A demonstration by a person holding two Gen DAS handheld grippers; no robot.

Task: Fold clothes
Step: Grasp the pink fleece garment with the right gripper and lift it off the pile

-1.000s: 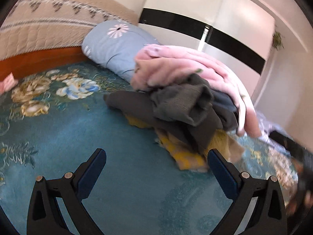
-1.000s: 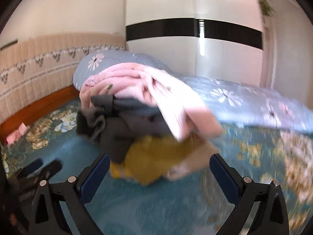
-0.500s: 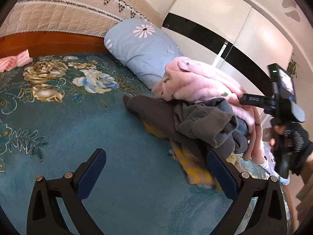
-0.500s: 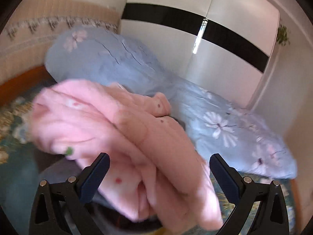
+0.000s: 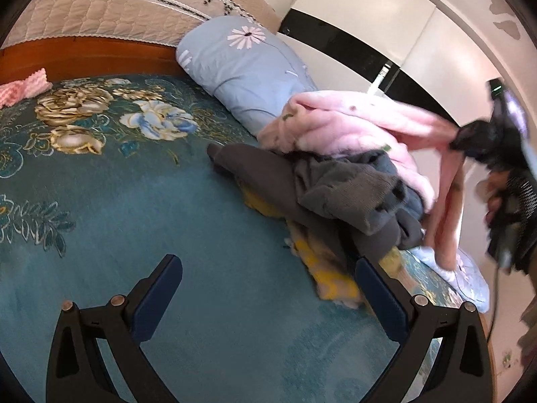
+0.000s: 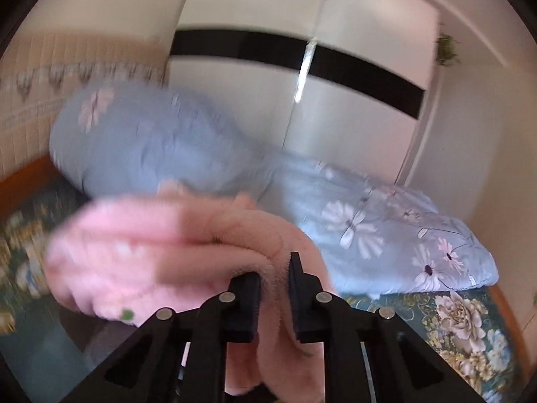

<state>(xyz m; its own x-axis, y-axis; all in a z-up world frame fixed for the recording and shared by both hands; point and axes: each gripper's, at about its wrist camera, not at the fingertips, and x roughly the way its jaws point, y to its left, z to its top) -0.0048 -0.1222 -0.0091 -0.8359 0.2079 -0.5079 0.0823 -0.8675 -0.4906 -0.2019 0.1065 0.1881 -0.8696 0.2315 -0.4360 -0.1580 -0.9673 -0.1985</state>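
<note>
A heap of clothes lies on the teal floral bed cover [image 5: 141,201]: a fluffy pink garment [image 5: 355,124] on top, dark grey garments [image 5: 322,188] under it, and a yellow one [image 5: 322,265] at the bottom. My right gripper [image 6: 274,278] is shut on a fold of the pink garment [image 6: 161,248] and shows at the right edge of the left wrist view [image 5: 470,137], with pink cloth stretched toward it. My left gripper [image 5: 268,288] is open and empty, over the bed cover just in front of the heap.
A light blue floral pillow [image 5: 245,67] and a blue floral quilt [image 6: 386,231] lie behind the heap. A padded beige headboard [image 5: 117,6] with a wooden rail stands at the left. A white wardrobe [image 6: 352,107] with a black stripe stands behind. A small pink cloth [image 5: 23,87] lies far left.
My right gripper has closed on the pink garment and pulled a fold of it up and to the right. My left gripper has stayed open near the heap.
</note>
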